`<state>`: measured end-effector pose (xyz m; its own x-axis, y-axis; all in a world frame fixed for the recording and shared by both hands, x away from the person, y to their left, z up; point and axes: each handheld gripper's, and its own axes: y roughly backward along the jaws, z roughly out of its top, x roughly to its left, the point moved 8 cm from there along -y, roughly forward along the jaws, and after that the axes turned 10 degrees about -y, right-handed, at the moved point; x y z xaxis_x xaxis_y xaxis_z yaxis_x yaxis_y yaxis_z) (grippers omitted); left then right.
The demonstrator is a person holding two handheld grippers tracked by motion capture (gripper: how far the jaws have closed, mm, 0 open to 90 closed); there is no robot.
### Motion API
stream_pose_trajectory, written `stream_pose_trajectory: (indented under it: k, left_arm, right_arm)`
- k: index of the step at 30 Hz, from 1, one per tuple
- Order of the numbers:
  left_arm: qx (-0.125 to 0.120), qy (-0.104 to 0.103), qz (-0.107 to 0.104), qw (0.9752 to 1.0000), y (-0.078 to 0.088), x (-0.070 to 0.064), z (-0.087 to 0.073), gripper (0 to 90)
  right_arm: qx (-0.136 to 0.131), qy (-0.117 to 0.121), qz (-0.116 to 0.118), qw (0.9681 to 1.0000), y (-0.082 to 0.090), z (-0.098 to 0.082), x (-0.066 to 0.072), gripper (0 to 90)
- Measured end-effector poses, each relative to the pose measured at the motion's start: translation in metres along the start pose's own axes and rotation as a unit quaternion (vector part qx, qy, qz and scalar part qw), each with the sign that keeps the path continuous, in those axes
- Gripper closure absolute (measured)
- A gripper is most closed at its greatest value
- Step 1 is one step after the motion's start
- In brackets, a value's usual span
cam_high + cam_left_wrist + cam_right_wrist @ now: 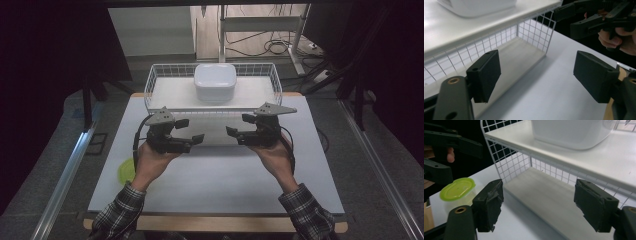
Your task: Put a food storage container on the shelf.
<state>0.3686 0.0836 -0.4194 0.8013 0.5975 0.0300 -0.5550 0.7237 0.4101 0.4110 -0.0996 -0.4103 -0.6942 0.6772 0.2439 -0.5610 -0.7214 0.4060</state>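
Observation:
My left gripper (191,131) and right gripper (240,125) hover above the white table (215,175), tips turned toward each other with a small gap between them. Both are open and hold nothing. Just beyond them stands a white wire rack (150,85), and a white lidded tub (215,81) rests on its top board. In the left gripper view my open left gripper (540,75) points at the rack's lower opening (534,32), with the right gripper (594,20) at the upper right. The right gripper (541,205) faces the same rack (506,160) below the tub (571,132).
A small clear container with a lime-green lid (125,172) sits on the table's left side by my left wrist, and it shows beside the left jaw in the right gripper view (457,188). A wooden edge (215,223) borders the table's near side. Metal rails run along both sides.

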Motion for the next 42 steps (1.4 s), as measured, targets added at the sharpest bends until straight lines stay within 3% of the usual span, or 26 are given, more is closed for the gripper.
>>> stream_pose_trajectory:
  k: [8, 13, 18, 21, 25, 27, 30, 34, 36, 42]
  left_arm:
    - [0.014, -0.01, -0.011, 0.9998, -0.002, -0.012, -0.021, 11.0]
    - [0.015, -0.019, -0.004, 0.9997, -0.003, -0.018, -0.038, 5.7]
    - [0.014, -0.017, -0.011, 0.9997, -0.004, -0.023, -0.05, 2.1]
    - [0.018, -0.013, -0.008, 0.9997, -0.004, -0.026, -0.062, 0.8]
    - [0.024, -0.005, -0.004, 0.9997, -0.003, -0.029, -0.078, 0.0]
    - [0.03, -0.009, 0.001, 0.9995, -0.003, -0.031, -0.087, 0.0]
    - [0.039, -0.022, 0.025, 0.9987, -0.002, -0.034, -0.102, 0.1]
    - [0.036, -0.016, 0.026, 0.9989, 0.0, -0.037, -0.108, 0.4]
    - [0.041, -0.025, 0.035, 0.9983, 0.002, -0.04, -0.114, 0.7]
    - [0.055, -0.025, 0.037, 0.9975, 0.004, -0.046, -0.128, 1.0]
  right_arm:
    - [0.006, 0.011, 0.007, 0.9999, 0.006, -0.022, 0.001, 13.7]
    - [0.03, 0.029, -0.001, 0.9991, 0.01, -0.044, 0.001, 9.1]
    - [0.034, 0.015, 0.004, 0.9993, 0.013, -0.058, 0.001, 6.2]
    - [0.036, 0.009, 0.009, 0.9993, 0.015, -0.069, 0.001, 4.8]
    - [0.038, 0.017, 0.008, 0.9991, 0.02, -0.081, 0.001, 3.8]
    - [0.039, 0.025, 0.002, 0.9989, 0.022, -0.088, -0.001, 3.5]
    - [0.047, 0.03, -0.008, 0.9984, 0.025, -0.103, -0.004, 3.0]
    - [0.053, 0.034, -0.004, 0.998, 0.025, -0.114, -0.005, 2.8]
    - [0.058, 0.044, -0.004, 0.9973, 0.025, -0.122, -0.003, 2.7]
    - [0.08, 0.042, -0.002, 0.9959, 0.026, -0.139, -0.001, 2.7]
